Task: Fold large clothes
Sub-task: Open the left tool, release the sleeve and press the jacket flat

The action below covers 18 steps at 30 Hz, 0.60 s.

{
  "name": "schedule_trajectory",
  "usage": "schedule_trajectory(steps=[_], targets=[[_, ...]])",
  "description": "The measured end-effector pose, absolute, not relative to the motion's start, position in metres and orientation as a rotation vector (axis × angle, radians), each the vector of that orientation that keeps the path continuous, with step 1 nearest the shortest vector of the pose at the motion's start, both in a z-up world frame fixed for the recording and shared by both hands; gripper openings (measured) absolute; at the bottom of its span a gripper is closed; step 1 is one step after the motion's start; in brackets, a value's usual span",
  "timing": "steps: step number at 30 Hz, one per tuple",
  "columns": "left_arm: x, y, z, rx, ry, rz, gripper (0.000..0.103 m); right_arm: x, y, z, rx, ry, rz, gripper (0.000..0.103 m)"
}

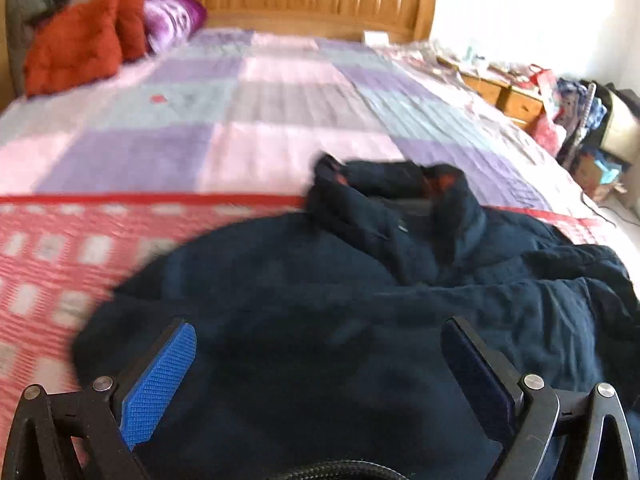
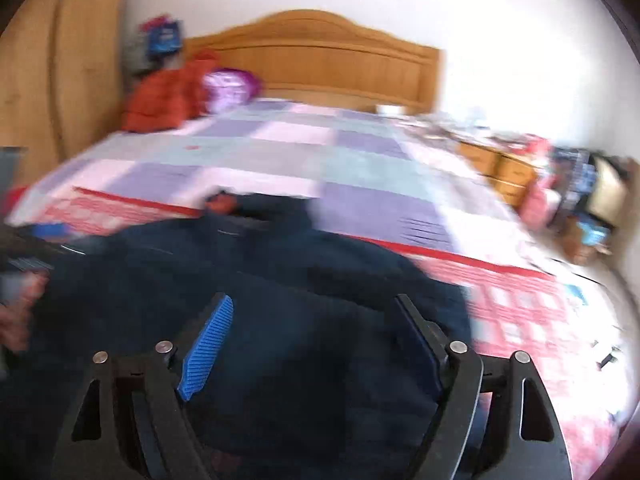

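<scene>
Hovering with jaws wide and empty, left gripper [image 1: 316,344] and right gripper [image 2: 316,320], over the rumpled navy garment [image 1: 320,280] on the bed [image 1: 240,120], folding seemingly barely begun.

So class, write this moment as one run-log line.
stage: pre-grasp | left gripper: open over navy garment | right gripper: open over it | garment: crumpled on bed

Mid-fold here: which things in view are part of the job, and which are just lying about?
Job:
jacket
left gripper
right gripper
bed

Lying about:
red cushions
purple pillow
nightstand
wardrobe
</scene>
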State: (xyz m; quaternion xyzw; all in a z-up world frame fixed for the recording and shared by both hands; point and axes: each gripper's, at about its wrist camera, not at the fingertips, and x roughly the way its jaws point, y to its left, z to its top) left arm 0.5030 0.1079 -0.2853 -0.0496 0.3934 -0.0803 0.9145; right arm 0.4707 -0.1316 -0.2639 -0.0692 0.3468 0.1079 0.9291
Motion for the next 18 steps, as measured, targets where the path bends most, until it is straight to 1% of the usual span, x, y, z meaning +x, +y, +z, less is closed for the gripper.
schedule_trajectory(steps=[2,4,5,6,7,8,11,12,14,16,18], targets=[[0.52,0.097,-0.305,-0.111,0.872,-0.125,0.101,0.491,-0.094,-0.281,-0.181,0.752,0.278,0.085],[0.531,0.1,-0.326,-0.103,0.935,-0.076,0.102,0.507,-0.076,-0.303,-0.27,0.801,0.278,0.085],[0.531,0.106,-0.332,-0.102,0.932,-0.055,0.103,0.521,-0.08,-0.325,-0.301,0.883,0.247,0.085],[0.532,0.112,-0.333,-0.099,0.932,-0.031,0.103,0.53,-0.093,-0.338,-0.271,0.931,0.243,0.085],[0.532,0.118,-0.333,-0.087,0.929,-0.011,0.103,0.536,-0.118,-0.343,-0.201,0.939,0.224,0.085],[0.531,0.128,-0.332,-0.058,0.918,0.028,0.103,0.54,-0.143,-0.343,-0.137,0.931,0.199,0.085],[0.532,0.157,-0.339,-0.07,0.93,0.063,0.103,0.547,-0.186,-0.343,-0.154,0.924,0.083,0.085],[0.534,0.16,-0.341,-0.077,0.939,0.06,0.103,0.551,-0.195,-0.346,-0.174,0.937,0.048,0.085],[0.535,0.155,-0.342,-0.041,0.939,0.064,0.103,0.561,-0.217,-0.355,-0.083,0.989,0.067,0.088],[0.537,0.149,-0.344,-0.032,0.946,0.085,0.103,0.563,-0.22,-0.358,-0.097,0.997,0.075,0.088],[0.537,0.148,-0.342,-0.062,0.952,0.11,0.103,0.558,-0.216,-0.35,-0.111,0.984,0.063,0.088]])
